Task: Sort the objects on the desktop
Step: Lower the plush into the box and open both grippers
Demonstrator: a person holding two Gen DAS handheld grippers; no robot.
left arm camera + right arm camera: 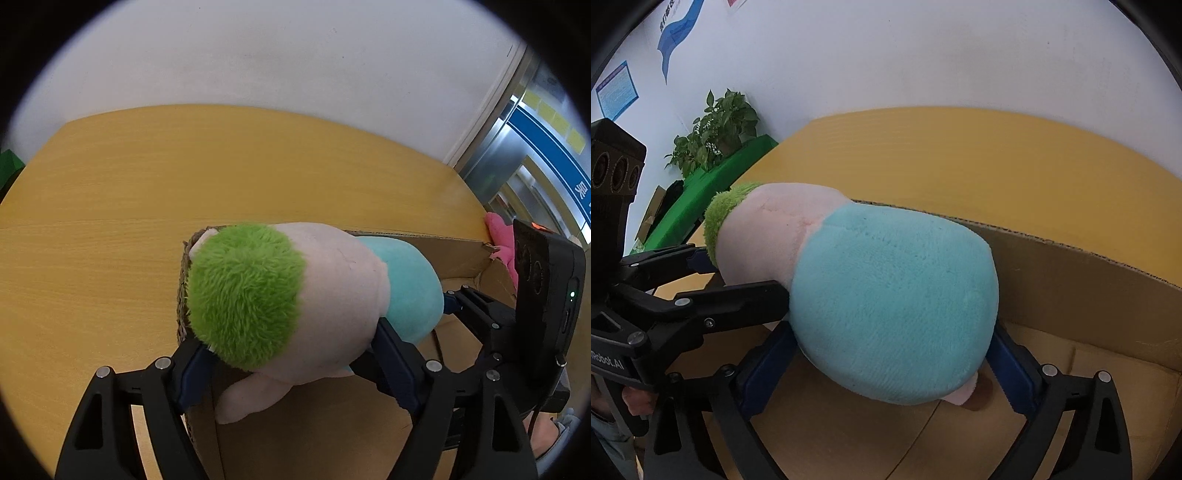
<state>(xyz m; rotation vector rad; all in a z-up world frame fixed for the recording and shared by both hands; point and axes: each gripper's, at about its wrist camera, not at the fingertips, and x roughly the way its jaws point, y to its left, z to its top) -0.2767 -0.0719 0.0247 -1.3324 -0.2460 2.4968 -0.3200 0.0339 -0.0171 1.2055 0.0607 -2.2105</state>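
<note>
Plush in pink, green and turquoise, a stuffed toy (314, 295) hangs between both tongs over an open cardboard box (1071, 266) that sits on the yellow wooden table (110, 192). The left tongs (295, 354) hold the toy around its pink middle, just behind the shaggy green head, with the blue pads pressed into the fabric on either side. The right tongs (894, 354) straddle the round turquoise rear; their jaws stand very wide, and whether the pads press the plush or only lie against it I cannot tell. The step in hand looks like the drop into the box: the toy is inside the rim line, above the box floor, with its head poking out past the left wall. The next move probably calls for both pairs to spread clear of the soft body together, so that neither pad snags the pile, and then to lift straight away from the box walls.
</note>
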